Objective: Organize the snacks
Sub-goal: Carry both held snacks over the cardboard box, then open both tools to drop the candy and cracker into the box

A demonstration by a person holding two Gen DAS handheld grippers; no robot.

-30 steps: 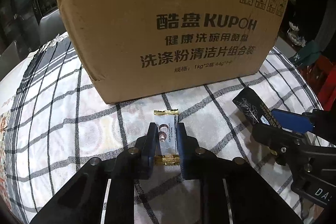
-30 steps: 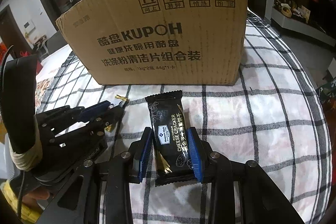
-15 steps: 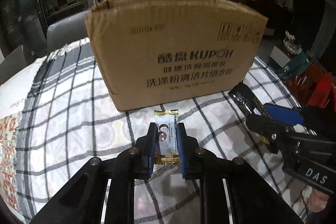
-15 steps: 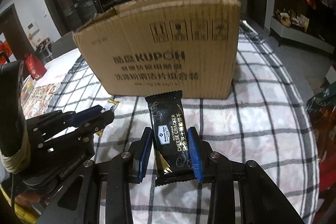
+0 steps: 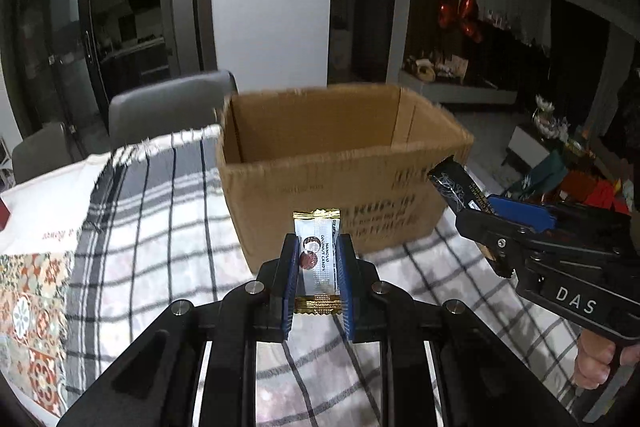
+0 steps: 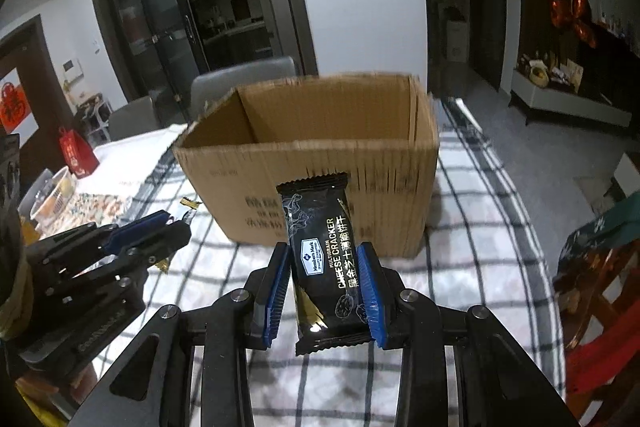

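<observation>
My left gripper is shut on a small white coconut candy with gold ends, held in the air in front of the open cardboard box. My right gripper is shut on a black cheese cracker packet, also held up in front of the box. The right gripper with its packet shows at the right of the left wrist view. The left gripper shows at the left of the right wrist view. The box's inside bottom is hidden.
The box stands on a table with a checked cloth. Grey chairs stand behind the table. A glass bowl and a red bag sit at the far left. A dark cabinet lines the right wall.
Both grippers have risen with their snacks. The view went from the box's printed front to above its rim, so its open top now shows.
</observation>
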